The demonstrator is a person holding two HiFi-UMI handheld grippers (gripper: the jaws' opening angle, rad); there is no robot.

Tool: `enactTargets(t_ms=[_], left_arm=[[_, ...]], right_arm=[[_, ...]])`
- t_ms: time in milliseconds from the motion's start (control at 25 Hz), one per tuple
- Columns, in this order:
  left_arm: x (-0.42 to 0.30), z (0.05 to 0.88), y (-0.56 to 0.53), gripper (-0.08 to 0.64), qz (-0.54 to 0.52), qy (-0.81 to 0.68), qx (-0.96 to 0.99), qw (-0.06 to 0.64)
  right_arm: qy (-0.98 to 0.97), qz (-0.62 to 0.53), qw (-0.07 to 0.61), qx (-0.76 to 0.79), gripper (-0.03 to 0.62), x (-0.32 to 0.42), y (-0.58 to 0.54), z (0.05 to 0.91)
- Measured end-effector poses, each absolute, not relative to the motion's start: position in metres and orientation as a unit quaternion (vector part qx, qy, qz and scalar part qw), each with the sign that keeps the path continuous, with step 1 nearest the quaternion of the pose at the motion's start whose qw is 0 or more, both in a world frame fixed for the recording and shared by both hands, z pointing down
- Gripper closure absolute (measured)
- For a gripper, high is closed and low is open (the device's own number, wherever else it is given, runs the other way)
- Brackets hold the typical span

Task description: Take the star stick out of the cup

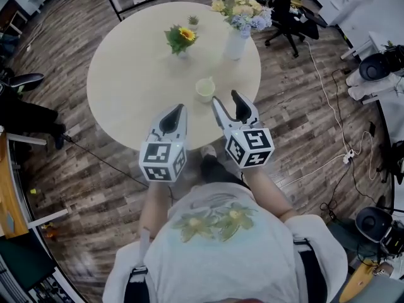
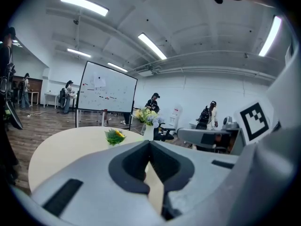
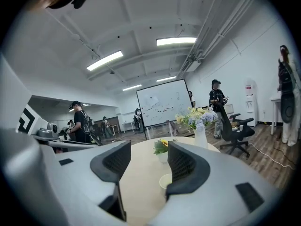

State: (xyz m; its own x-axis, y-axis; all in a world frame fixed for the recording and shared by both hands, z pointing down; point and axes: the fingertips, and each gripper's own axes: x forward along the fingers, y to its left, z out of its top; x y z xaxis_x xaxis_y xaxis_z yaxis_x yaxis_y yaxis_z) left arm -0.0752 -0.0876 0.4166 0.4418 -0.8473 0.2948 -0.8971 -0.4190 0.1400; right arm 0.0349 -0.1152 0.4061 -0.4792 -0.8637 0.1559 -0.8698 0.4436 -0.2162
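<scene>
Table (image 1: 120, 93), round and pale-topped, was set on a wood-plank floor. Left gripper (image 1: 180, 108) was held low over the near rim with its jaws brought together and nothing seen between them. It was judged to be parked out of the way, since the lift appeared to need no help from it. Sunflower plant (image 1: 181, 38), small and potted, was stood toward the far side of the table, well apart from both grippers. Cup (image 1: 205, 88), pale and upright, was placed near the near rim, presumably to be within easy reach. Star stick could not be made out in any view: the cup's mouth looked empty from above, but it was small in the pictures, so the stick's whereabouts could not be told. Right gripper (image 1: 225, 98) was held just beside the cup, on the person's side and slightly to its right, with jaws spread wide and nothing between them. In the right gripper view the cup was seen low, partly behind the right-hand jaw and outside the gap. The wide spread was judged as readiness for a grasp. Vase of flowers (image 1: 237, 41) was stood at the table's far right.
</scene>
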Motion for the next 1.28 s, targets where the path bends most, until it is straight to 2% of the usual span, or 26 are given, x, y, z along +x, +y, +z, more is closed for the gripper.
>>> enactTargets(t_ms=[1280], left_arm=[[-0.070, 0.442, -0.198, 0.557, 0.107, -0.543, 0.817, 0.162]], right_arm=[[-0.850, 0.200, 0.058, 0.484, 0.356, 0.044, -0.248, 0.464]])
